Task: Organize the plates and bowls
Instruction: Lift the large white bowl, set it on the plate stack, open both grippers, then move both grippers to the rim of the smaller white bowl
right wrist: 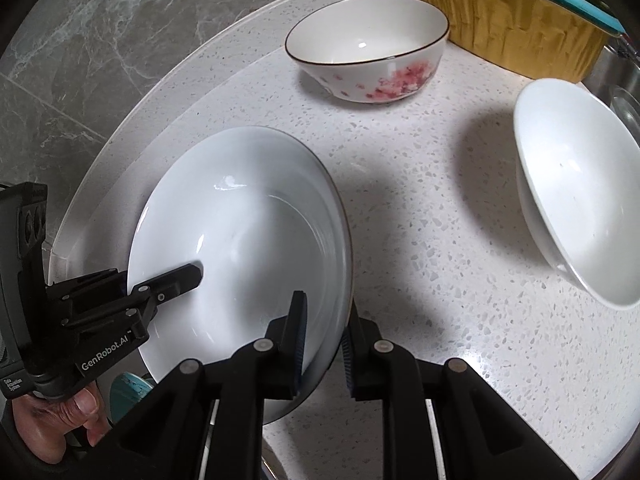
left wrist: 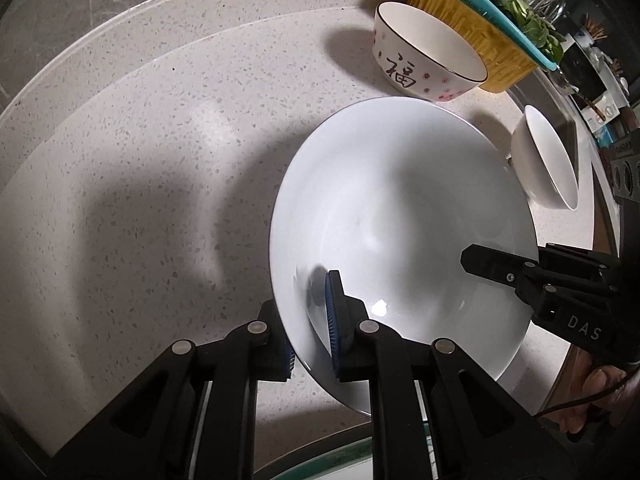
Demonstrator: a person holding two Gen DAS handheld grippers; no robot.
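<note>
- Deep white plate (left wrist: 400, 216) sits low over the speckled counter (left wrist: 140, 200), pinched at opposite rims by both grippers; whether its base touches the counter I cannot tell
- left gripper (left wrist: 310, 330) is clamped on the plate's near-left rim, one blue pad inside the well, the other under the lip; right gripper (right wrist: 324, 344) is closed on the opposite rim in the same manner
- each gripper points steeply down, so the plate lies directly below and between the two, neither hand nearer than the other; the line from one grip to the other crosses the plate's middle
- flowered bowl (right wrist: 368, 48) stands beyond the plate, against the yellow basin (right wrist: 512, 20); plain white bowl (right wrist: 580, 200) lies to the right, apart from the plate and on the right gripper's side
- my judgement: any shift of the plate needs both hands moving together, keeping it level; the white bowl falls to the right hand afterwards
</note>
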